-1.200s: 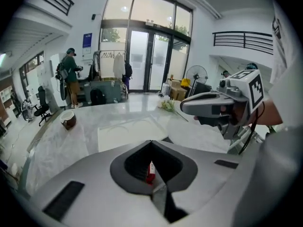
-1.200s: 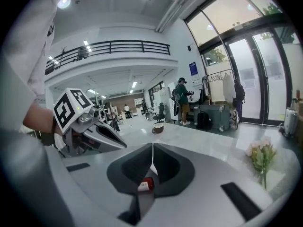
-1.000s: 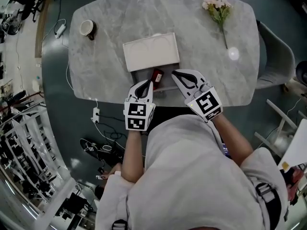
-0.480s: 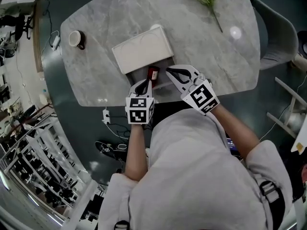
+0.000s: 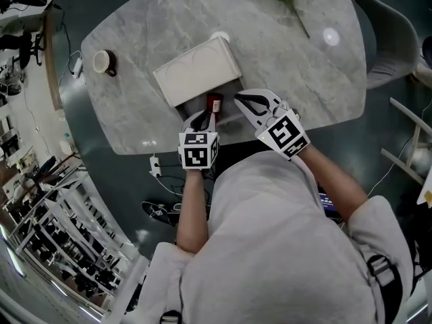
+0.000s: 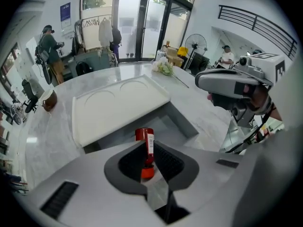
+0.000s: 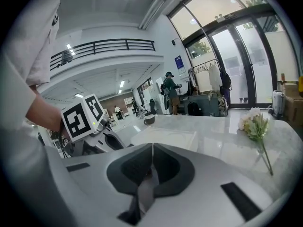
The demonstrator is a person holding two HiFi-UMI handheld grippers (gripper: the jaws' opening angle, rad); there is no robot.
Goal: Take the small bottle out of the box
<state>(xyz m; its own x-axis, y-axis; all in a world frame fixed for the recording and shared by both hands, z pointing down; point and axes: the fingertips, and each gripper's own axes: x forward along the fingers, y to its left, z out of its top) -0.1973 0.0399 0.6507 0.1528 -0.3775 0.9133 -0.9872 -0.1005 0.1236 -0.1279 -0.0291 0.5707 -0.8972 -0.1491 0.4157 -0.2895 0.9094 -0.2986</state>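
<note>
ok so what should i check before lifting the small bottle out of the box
1. Left gripper closed on the small bottle: ok, its jaws pinch the bottle's body.
2. Bottle upright: ok.
3. Box lid slid back off the open tray: ok.
4. Bottle base off the tray floor: cannot tell.
5. Right gripper out of the way: ok, shut, empty, beside the tray.
6. Cup away from the lift path: ok, far across the table.

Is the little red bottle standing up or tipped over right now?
Upright: the bottle stands cap-up, pinched by the left gripper at the open box.
</note>
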